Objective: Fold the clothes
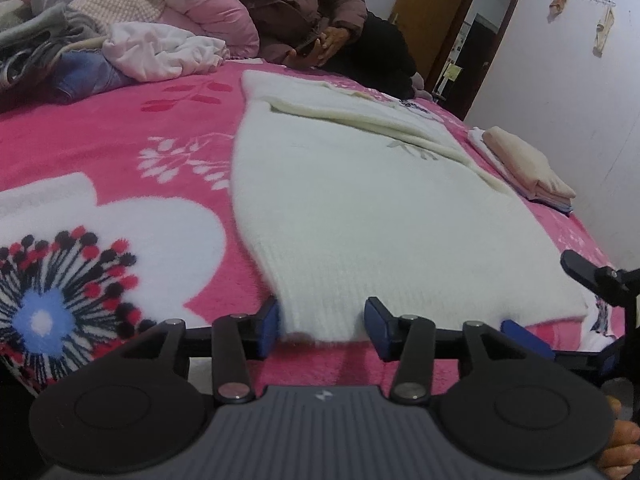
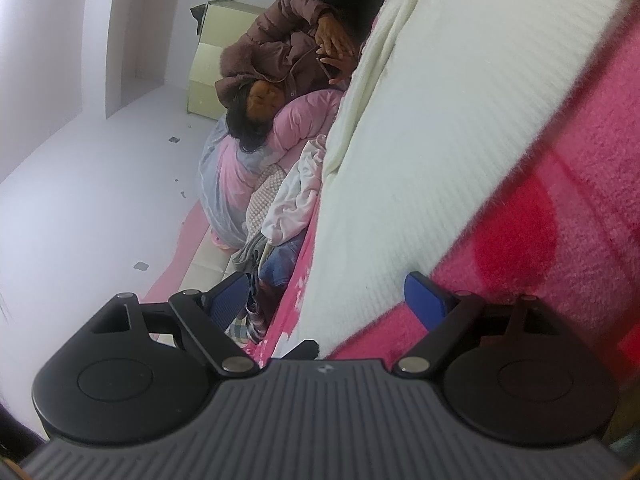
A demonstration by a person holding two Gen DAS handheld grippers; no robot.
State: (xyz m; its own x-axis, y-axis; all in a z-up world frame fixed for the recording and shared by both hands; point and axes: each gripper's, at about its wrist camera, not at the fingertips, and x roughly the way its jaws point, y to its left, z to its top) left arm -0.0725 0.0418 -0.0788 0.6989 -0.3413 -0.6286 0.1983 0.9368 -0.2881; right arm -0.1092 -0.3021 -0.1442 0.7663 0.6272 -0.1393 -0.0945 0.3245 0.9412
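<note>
A white knit sweater (image 1: 360, 216) lies flat on the pink flowered blanket (image 1: 120, 152), its sleeves folded across the upper body. My left gripper (image 1: 322, 326) is open at the sweater's near left hem corner, a blue pad on each side of the cloth. My right gripper (image 2: 328, 304) is rolled sideways and open, straddling the hem of the sweater (image 2: 420, 160) at its near right corner. In the left wrist view the right gripper's fingers (image 1: 524, 338) show at the lower right, one under the hem and one above it.
A folded stack of pale garments (image 1: 528, 168) sits at the bed's right edge. A pile of unfolded clothes (image 1: 120, 52) lies at the far left. A person (image 1: 312, 12) in a brown jacket reclines on pink bedding at the far side. A doorway (image 1: 480, 32) opens behind.
</note>
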